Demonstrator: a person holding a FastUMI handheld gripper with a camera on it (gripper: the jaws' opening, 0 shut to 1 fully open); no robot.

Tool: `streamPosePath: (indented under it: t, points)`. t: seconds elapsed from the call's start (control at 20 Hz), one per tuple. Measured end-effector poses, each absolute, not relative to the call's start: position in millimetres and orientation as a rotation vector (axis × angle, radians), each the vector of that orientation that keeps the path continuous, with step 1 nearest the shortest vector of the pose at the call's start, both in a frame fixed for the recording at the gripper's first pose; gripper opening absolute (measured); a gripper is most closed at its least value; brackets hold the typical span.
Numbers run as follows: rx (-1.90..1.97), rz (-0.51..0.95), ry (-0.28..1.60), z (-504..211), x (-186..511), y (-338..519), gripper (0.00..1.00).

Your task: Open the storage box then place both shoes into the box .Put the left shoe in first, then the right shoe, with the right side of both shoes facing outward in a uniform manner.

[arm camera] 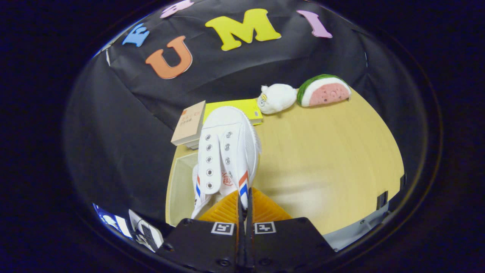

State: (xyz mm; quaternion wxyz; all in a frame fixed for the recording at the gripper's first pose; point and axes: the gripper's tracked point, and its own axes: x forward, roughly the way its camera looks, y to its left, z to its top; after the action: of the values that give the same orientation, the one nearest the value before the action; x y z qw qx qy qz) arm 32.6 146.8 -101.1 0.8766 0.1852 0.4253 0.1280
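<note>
You held the gripper (244,204) pointing forward and a little down over the wooden table (333,159); its two fingers (223,210) were pressed almost together, and they pinched the thin side wall of a white shoe (227,151) near its heel; the shoe stuck out ahead of the fingers with its toe pointing away from you, its top with the lace holes turned up toward the camera; red and blue stripes showed on both its sides, close to the fingers.

The storage box (181,189) was see-through and sat under the shoe, at the near left part of the table; its walls were pale and hard to make out, and the shoe and the fingers hid much of it, so you could not tell how deep the shoe was inside it; the heel itself was hidden behind the fingers.

Beyond the shoe's toe lay a tan book (188,123) and a yellow book (237,108), partly covered by the shoe; further right, well apart from the shoe, a white plush toy (276,98) touched a watermelon plush (324,91) by the wall.
</note>
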Motion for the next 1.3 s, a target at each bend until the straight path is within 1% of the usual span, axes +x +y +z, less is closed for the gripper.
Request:
streamPosePath:
  t: [0.15, 0.3, 0.6, 0.8, 0.9, 1.1, 1.2, 1.25, 1.3]
  points:
    - [0.343, 0.274, 0.895, -111, 34, 200, 0.06]
    - [0.285, 0.258, 0.923, -140, 37, 234, 0.06]
    - [0.188, 0.14, 0.96, -189, 40, 248, 0.06]
    - [0.146, 0.054, 0.958, -213, 44, 241, 0.06]
    - [0.15, 0.061, 0.954, -220, 46, 247, 0.06]
    - [0.132, 0.06, 0.955, -228, 46, 250, 0.14]
    - [0.117, 0.082, 0.944, -222, 41, 255, 0.22]
    - [0.094, 0.076, 0.932, -220, 40, 253, 0.32]
    - [0.072, 0.069, 0.908, -214, 39, 249, 0.39]
